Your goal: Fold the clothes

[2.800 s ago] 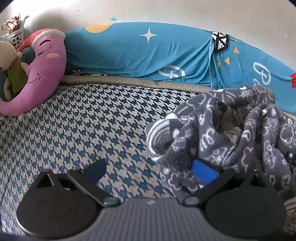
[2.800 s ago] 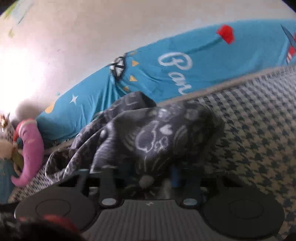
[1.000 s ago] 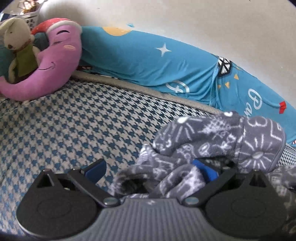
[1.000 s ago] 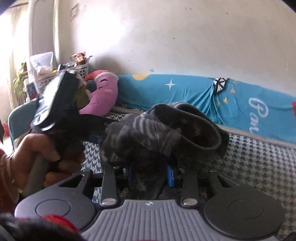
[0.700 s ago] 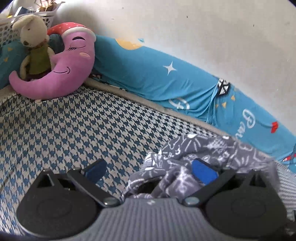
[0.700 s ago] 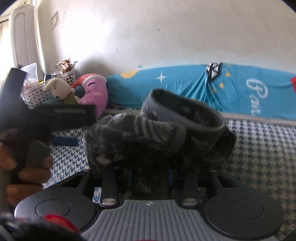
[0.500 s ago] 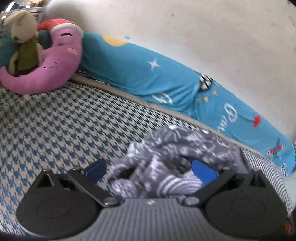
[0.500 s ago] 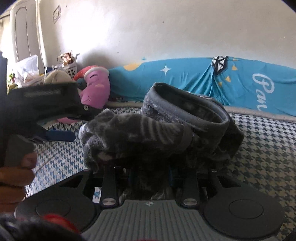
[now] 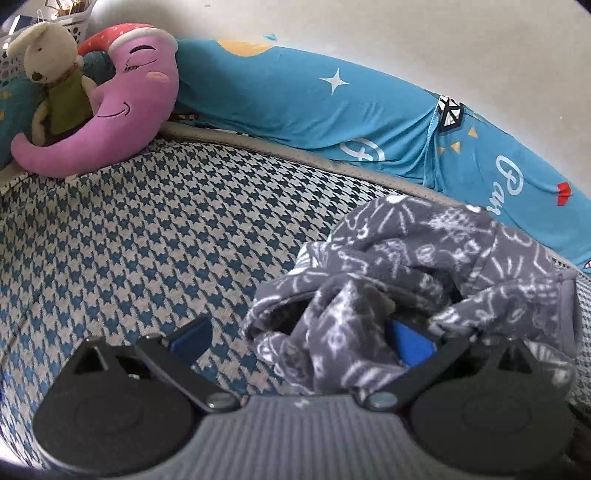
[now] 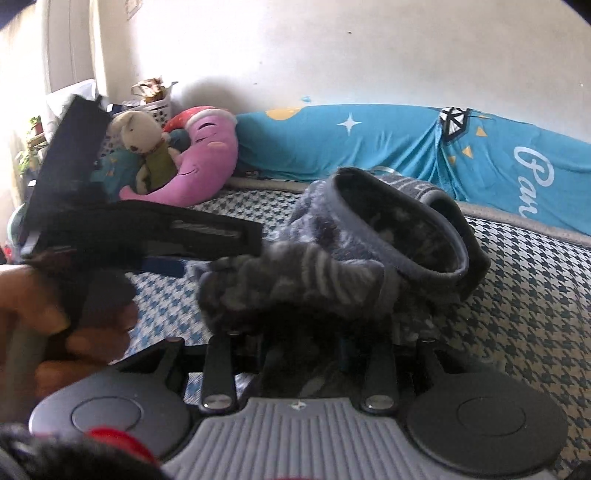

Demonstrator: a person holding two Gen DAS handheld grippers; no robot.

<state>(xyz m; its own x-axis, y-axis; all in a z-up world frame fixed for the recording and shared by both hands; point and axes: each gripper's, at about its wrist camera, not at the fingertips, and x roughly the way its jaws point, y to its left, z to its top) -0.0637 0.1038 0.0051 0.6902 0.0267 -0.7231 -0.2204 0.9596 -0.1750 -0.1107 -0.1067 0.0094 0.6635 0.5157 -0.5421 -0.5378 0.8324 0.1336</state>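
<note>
The garment [image 9: 436,273], a grey fleece piece printed with white doodles, is bunched up over the blue-and-white houndstooth bed [image 9: 155,236], on the right side of the left wrist view. The left gripper [image 9: 299,338] has its jaws wide apart; the cloth drapes over its right blue pad [image 9: 410,341] while its left pad [image 9: 190,336] is bare above the bed. In the right wrist view the right gripper [image 10: 303,350] has its jaws drawn close together and clamped on a dark fold of the garment [image 10: 369,258], which rises in front of the camera with a round ribbed hem opening upward. A hand [image 10: 55,325] at the left of that view grips the handle of the left gripper, whose black body reaches toward the cloth. Along the far edge of the bed, against the white wall [image 9: 369,33], lies a turquoise cover [image 9: 295,92] with white stars, a yellow patch, small triangles and cursive white lettering that reads "Par", the rest cut off. At the far left sit a pink moon pillow [image 9: 122,107] with a smiling face and a pale plush rabbit [image 9: 51,74] in a green vest, with a white basket [image 10: 157,103] behind them.
</note>
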